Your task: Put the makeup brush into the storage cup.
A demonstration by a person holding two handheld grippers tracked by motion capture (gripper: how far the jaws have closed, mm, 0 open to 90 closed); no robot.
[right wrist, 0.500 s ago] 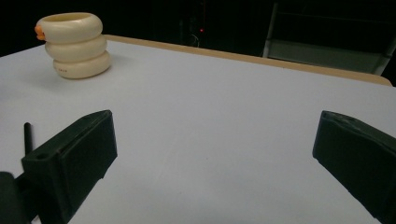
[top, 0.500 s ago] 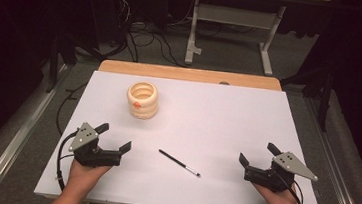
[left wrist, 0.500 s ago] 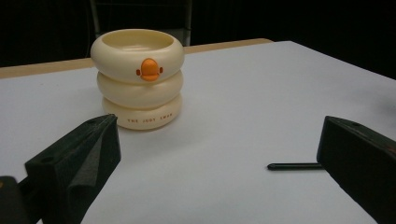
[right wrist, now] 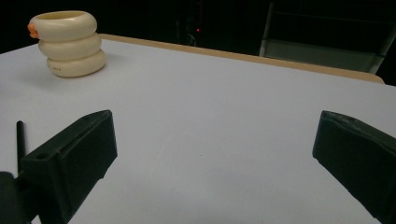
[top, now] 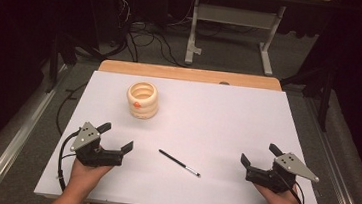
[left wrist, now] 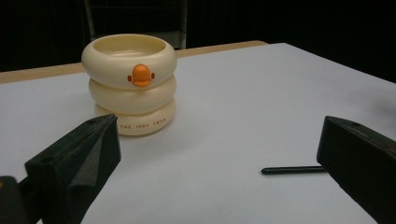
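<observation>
Progress: nothing is lifted or moved yet; by my reading the work has not started, and all of it is left.
Pen: lies flat on the white worktop, near the front edge, about midway between the two grippers and apart from both.
Holder: cream cup shaped like three stacked rings with an orange duck bill, upright toward the back left part of the worktop, well apart from the pen.
Holder contents: what shows of its inside from above looks bare; the bottom cannot be made out.
Left gripper: jaws spread, nothing between them, near the front left corner.
Right gripper: jaws spread, holding nothing, near the front right corner.
Left to do: likely grasp the pen and stand it in the holder.
</observation>
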